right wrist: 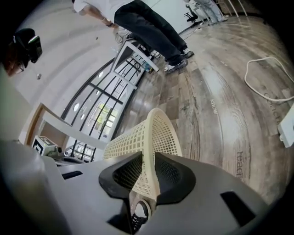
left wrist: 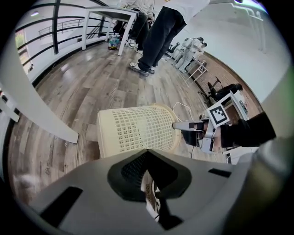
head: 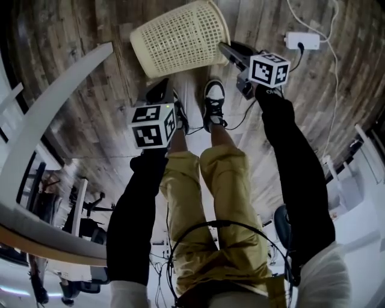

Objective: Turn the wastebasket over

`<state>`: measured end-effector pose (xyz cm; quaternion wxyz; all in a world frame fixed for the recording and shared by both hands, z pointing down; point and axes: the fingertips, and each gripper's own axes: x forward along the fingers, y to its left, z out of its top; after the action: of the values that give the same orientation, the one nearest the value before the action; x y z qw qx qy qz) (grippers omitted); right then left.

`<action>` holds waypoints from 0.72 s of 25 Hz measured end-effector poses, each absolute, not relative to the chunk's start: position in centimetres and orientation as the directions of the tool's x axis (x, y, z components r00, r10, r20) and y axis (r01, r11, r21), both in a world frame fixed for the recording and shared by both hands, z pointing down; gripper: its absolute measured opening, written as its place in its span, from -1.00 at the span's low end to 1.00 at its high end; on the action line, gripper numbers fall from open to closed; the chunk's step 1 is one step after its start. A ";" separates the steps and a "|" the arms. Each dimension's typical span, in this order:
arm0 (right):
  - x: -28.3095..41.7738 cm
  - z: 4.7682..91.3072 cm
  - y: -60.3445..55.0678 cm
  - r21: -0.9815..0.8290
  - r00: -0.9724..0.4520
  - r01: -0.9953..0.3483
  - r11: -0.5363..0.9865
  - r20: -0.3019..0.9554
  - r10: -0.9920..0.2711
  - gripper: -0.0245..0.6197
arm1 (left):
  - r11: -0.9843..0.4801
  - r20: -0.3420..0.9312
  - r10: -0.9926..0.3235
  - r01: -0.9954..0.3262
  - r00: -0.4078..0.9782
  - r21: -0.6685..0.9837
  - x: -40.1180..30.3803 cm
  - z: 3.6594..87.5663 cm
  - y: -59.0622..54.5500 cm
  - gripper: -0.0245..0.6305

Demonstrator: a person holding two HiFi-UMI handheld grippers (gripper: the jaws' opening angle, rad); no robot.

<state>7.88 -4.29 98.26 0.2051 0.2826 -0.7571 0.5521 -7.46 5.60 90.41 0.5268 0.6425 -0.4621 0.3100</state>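
The cream lattice wastebasket lies on its side on the wooden floor, its open mouth toward the right in the head view. My right gripper reaches in from the right and is shut on the rim. In the right gripper view the rim of the wastebasket runs between the two black pads of that gripper. My left gripper hangs a little short of the basket's near side, shut, with nothing in it. From the left gripper view the wastebasket lies ahead of my left gripper, and the right gripper sits at its rim.
My two shoes stand just behind the basket. A white slanted table leg runs at the left. A white power strip with cables lies on the floor at the right. Another person stands farther off beside a white table.
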 end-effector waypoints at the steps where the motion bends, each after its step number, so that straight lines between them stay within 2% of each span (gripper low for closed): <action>1: 8.6 98.4 -4.4 -0.721 -0.751 -0.659 0.213 0.624 -0.214 -0.66 | -0.030 0.882 -0.268 -0.919 0.387 0.394 -6.9 90.3 5.3 -0.92; 6: 13.9 99.4 -5.6 -0.659 -0.677 -0.733 0.167 0.686 -0.267 -0.60 | -0.083 0.867 -0.294 -0.915 0.402 0.396 -5.3 89.6 3.6 -0.92; 10: 17.6 100.9 -5.3 -0.549 -0.570 -0.822 0.154 0.784 -0.245 -0.57 | -0.131 0.860 -0.300 -0.911 0.413 0.391 -4.2 89.0 3.1 -0.92; 14: 20.2 102.7 -4.8 -0.380 -0.399 -0.917 0.124 0.888 -0.229 -0.53 | -0.178 0.856 -0.299 -0.906 0.422 0.385 -3.0 88.7 2.9 -0.92; 18: 21.0 104.6 -3.1 -0.268 -0.278 -0.960 0.080 0.947 -0.163 -0.53 | -0.186 0.855 -0.296 -0.903 0.427 0.387 -2.3 88.9 2.7 -0.92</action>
<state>21.00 -3.15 104.57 0.3946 0.4530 -0.6198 0.5049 -2.34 2.72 88.90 0.4729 0.6999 -0.4282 0.3211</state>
